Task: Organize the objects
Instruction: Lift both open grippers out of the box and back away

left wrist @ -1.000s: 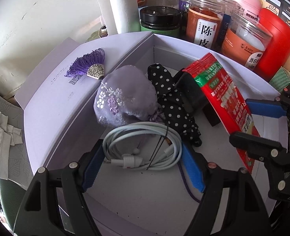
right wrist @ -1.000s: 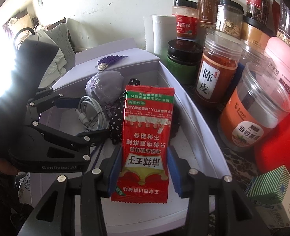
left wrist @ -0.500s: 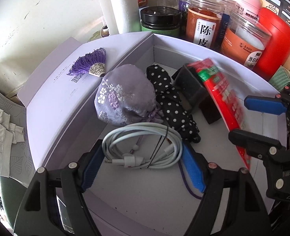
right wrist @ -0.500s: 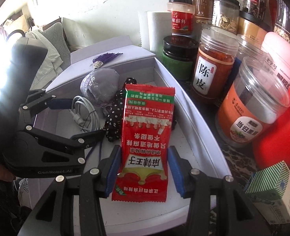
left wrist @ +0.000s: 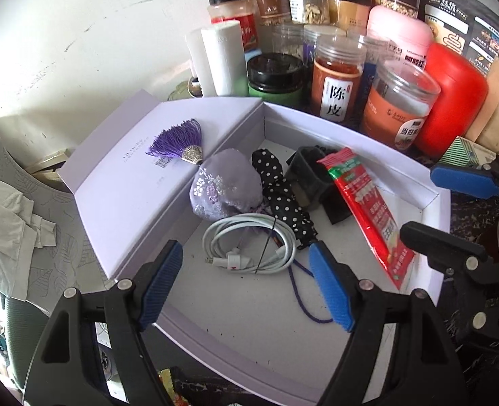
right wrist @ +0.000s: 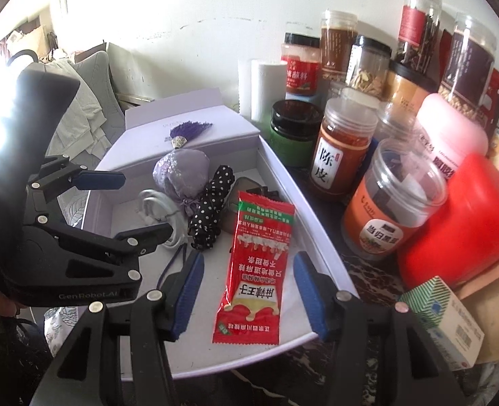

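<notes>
1. at the near edge of the white box (left wrist: 378, 142), the left gripper (left wrist: 246, 284) points steeply down into it, its blue pads spread wide and pinching nothing; the coiled white cable (left wrist: 252, 247) lies on the box floor between and just beyond the tips, untouched.
2. at the box's right side, the right gripper (right wrist: 246, 291) also tilts down, its jaws opening; the red snack packet (right wrist: 256, 267) lies flat between the pads with a gap on each side.
3. in the left wrist view that packet rests along the right wall, one long edge raised against it.
4. toward the middle of the box, a black polka-dot umbrella (left wrist: 283, 196) lies beside a lilac embroidered pouch (left wrist: 225, 186), the two touching; a dark object (left wrist: 307, 176) sits between umbrella and packet.
5. on the open lid (left wrist: 120, 182) at the far left corner lies a purple tassel (left wrist: 181, 138).
6. beyond the far edge, jars (left wrist: 337, 81), a paper roll (left wrist: 222, 57) and a red container (left wrist: 452, 101) crowd the counter against the wall.
</notes>
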The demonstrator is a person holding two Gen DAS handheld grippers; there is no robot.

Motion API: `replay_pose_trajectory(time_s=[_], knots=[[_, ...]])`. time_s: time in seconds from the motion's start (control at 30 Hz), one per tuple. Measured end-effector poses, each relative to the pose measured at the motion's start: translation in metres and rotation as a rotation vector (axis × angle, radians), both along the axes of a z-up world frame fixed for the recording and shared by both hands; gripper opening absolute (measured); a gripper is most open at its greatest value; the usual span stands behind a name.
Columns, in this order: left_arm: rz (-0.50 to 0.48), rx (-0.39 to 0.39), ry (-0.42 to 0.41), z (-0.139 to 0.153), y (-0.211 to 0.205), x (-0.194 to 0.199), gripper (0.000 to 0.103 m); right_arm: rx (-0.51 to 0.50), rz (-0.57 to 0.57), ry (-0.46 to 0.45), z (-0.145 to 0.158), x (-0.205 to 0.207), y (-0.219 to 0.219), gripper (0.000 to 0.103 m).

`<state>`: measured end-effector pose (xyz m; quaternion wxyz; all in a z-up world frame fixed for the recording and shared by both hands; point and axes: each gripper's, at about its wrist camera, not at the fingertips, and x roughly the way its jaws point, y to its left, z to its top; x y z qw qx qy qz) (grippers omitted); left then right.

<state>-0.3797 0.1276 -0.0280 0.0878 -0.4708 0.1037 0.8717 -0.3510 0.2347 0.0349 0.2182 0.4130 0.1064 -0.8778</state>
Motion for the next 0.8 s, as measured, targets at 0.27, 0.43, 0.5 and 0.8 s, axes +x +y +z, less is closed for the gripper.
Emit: replay_pose_trajectory(time_s=[0.27, 0.43, 0.5, 0.8], knots=[[0.011, 0.014, 0.059, 0.037, 0.000, 0.015, 0.076, -0.008, -0.007, 0.072, 0.037, 0.026, 0.006, 0.055], [0.022, 0.013, 0.095, 0.062, -0.004, 0.035, 0.076, -0.019, -0.005, 0.110, 0.058, 0.043, 0.008, 0.055], [0.026, 0.014, 0.111, 0.073, -0.006, 0.044, 0.076, -0.022, -0.001, 0.125, 0.066, 0.051, 0.009, 0.055], [0.058, 0.021, 0.191, 0.123, -0.016, 0.093, 0.076, -0.047, 0.013, 0.206, 0.108, 0.093, 0.013, 0.055]])
